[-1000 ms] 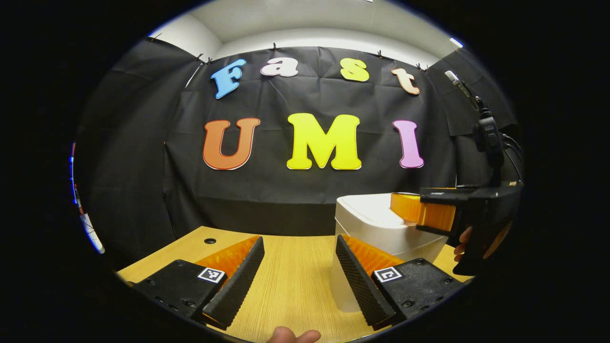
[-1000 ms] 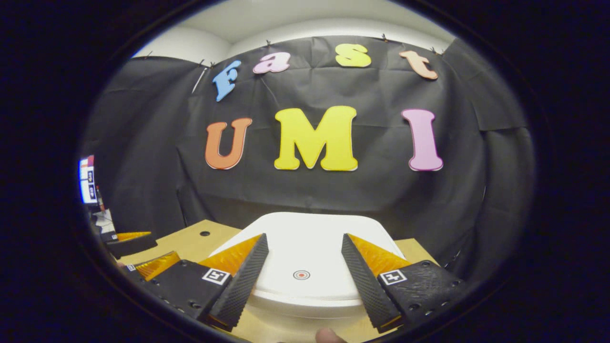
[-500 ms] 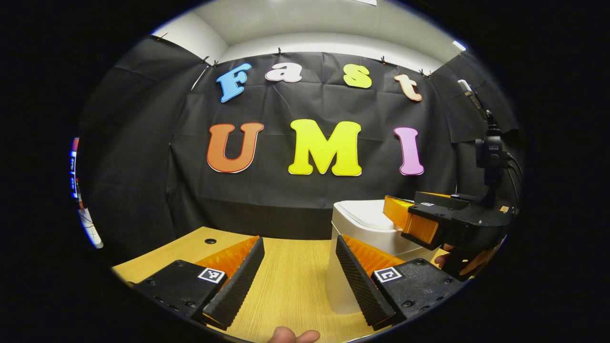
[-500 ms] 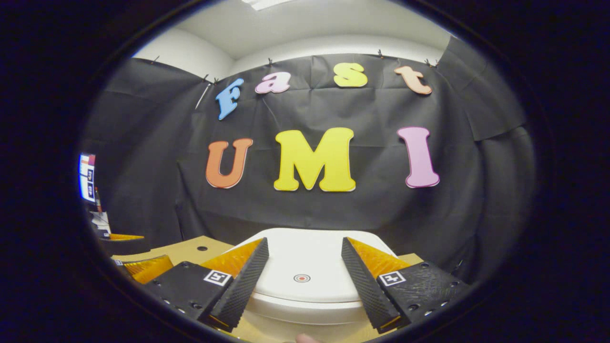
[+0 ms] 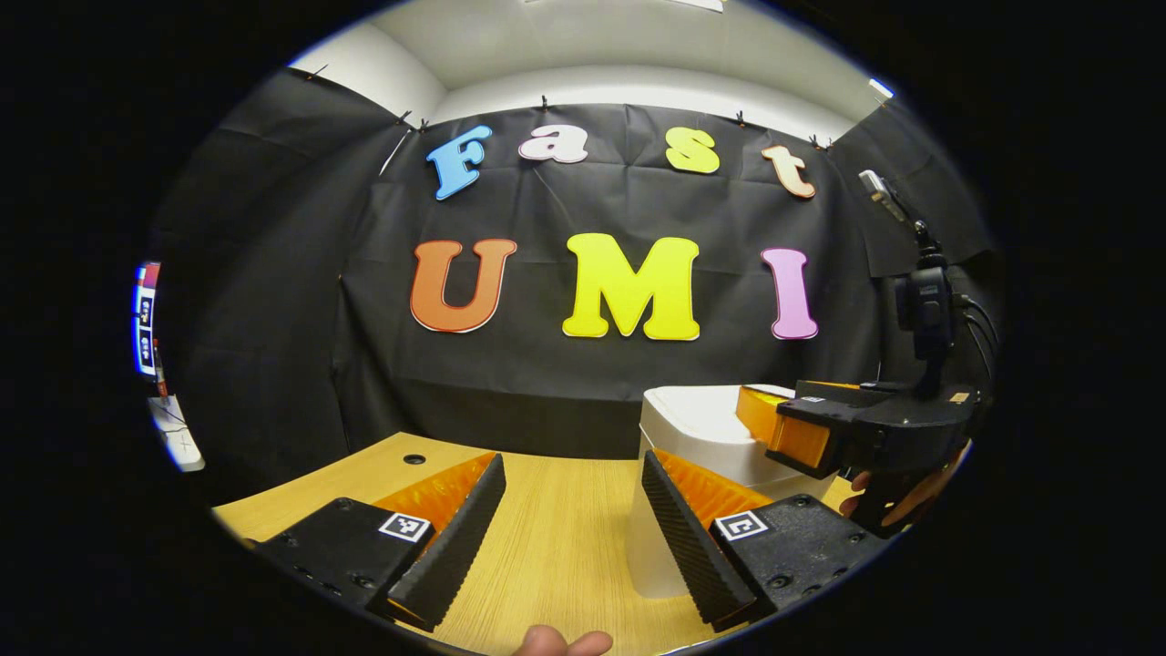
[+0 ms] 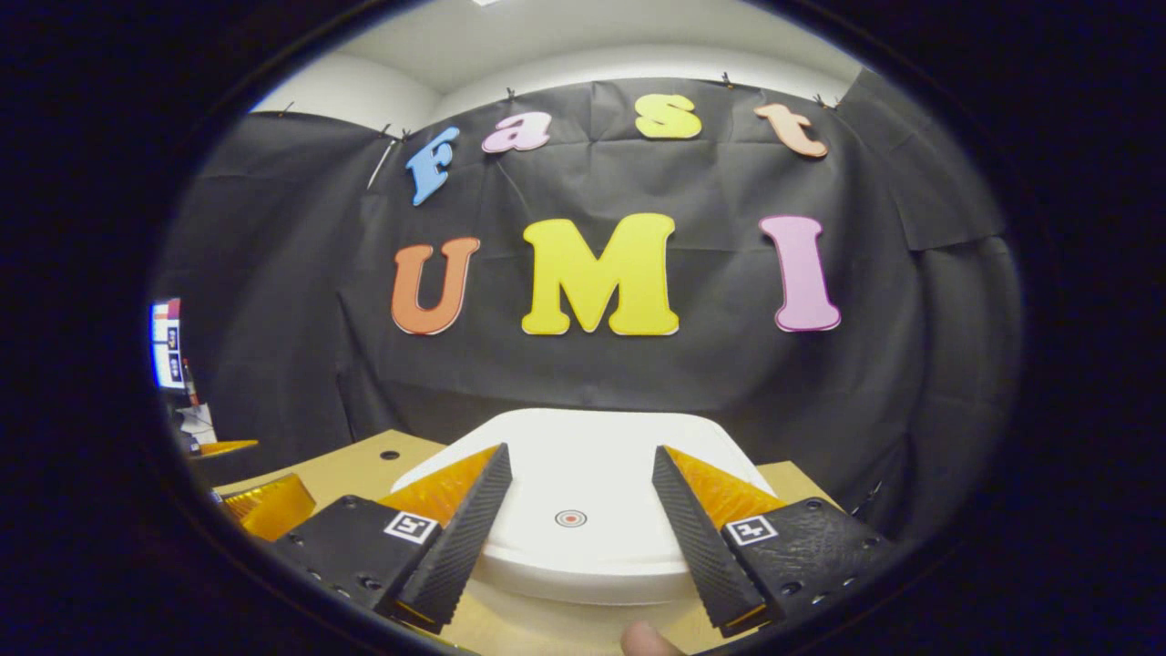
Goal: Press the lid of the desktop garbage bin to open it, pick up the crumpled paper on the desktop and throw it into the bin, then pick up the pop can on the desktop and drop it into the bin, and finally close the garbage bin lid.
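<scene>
The white garbage bin (image 5: 701, 437) stands on the wooden desk with its lid (image 6: 583, 492) down; a small red ring mark (image 6: 571, 518) sits near the lid's front edge. My right gripper (image 6: 583, 510) hovers just above the lid's front, open, nothing between its fingers. In the left gripper view the right gripper (image 5: 774, 424) reaches in from the right over the bin top, held by a hand (image 5: 897, 506). My left gripper (image 5: 572, 519) is open over the bare desk, left of the bin, its right finger (image 5: 683, 538) in front of the bin's side.
The wooden desk (image 5: 556, 547) has a small round hole (image 5: 414, 458) at its far left. The black cloth wall stands close behind the bin. A camera on a stand (image 5: 925, 305) rises at the right. A fingertip (image 5: 560, 640) shows at the bottom edge.
The right gripper tilted up from the lid half a second ago and has now dipped back toward it. The left gripper shifted slightly, staying open. The lid stays down.
</scene>
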{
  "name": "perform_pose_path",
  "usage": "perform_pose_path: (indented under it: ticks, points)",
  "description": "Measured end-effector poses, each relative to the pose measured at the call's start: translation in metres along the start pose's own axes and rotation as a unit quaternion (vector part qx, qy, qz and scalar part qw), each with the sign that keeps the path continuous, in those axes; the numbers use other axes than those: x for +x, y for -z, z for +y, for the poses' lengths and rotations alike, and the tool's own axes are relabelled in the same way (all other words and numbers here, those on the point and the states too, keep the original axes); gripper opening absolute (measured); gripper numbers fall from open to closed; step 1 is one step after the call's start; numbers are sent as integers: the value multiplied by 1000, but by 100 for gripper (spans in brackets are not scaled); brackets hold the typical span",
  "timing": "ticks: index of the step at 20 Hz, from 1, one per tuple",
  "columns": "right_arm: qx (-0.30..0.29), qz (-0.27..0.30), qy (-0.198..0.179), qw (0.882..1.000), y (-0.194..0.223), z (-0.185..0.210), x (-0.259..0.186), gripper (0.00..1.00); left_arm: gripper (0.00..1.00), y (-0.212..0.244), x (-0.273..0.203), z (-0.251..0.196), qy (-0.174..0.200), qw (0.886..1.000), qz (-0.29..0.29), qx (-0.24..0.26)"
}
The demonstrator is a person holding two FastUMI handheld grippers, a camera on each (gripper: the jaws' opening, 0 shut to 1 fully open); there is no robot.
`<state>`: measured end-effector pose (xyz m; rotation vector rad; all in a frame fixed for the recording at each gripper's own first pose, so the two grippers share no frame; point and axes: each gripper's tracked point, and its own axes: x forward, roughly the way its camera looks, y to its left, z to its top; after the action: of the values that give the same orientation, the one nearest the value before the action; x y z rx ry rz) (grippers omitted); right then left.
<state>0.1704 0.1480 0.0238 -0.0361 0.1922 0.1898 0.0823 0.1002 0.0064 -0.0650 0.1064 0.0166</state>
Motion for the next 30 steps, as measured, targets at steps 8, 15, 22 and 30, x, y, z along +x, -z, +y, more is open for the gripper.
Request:
perform_pose_path:
  ticks: [8, 15, 22, 30]
  points:
    - [-6, -42, 4, 999, -11, -3, -1, 97, 97, -2, -5, -3, 4, 1000, -1, 0]
    - [-22, -122, 10, 992, -55, -16, -32, 95, 97, -12, -5, -2, -6, 1000, -12, 15]
    - [20, -159, 39, 986, -45, -59, -83, 95, 97, -17, -6, -25, 5, 1000, -15, 13]
    - [24, -139, 60, 988, -10, -97, -131, 95, 97, -18, -31, -44, 11, 999, -28, 29]
